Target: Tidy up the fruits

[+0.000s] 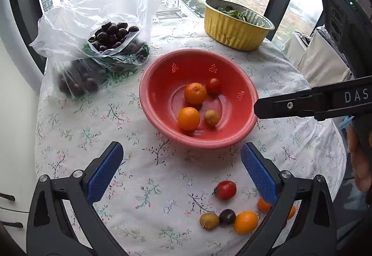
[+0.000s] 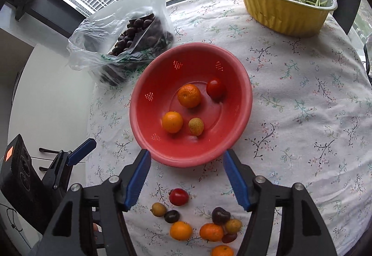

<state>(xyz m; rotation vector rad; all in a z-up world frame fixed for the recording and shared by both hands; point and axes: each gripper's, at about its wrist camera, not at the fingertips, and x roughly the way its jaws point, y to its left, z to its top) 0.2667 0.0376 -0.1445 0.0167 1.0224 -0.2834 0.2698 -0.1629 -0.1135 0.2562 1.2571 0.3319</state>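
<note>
A red bowl (image 1: 158, 83) (image 2: 144, 114) stands mid-table with two oranges (image 1: 195, 93) (image 2: 189, 95), a red tomato (image 1: 213, 85) (image 2: 215, 88) and a small tan fruit (image 1: 211, 117) (image 2: 196, 126) in it. My left gripper (image 1: 182, 163) hangs open and empty over the cloth in front of the bowl. My right gripper (image 2: 186, 153) is also open with nothing in it, its tips at the bowl's near rim. Loose fruit lies below the grippers: a tomato (image 1: 225, 189) (image 2: 178, 196), oranges (image 1: 245, 222) (image 2: 181, 230), dark fruits (image 2: 220, 215) and tan ones (image 1: 209, 221).
A clear plastic bag of dark chestnuts (image 1: 111, 35) (image 2: 139, 30) sits back left. At the back right is a yellow foil tray of greens (image 1: 234, 25) (image 2: 279, 9). The floral cloth (image 1: 81, 121) covers a round table before a window. A hand (image 1: 360, 163) shows at the right edge.
</note>
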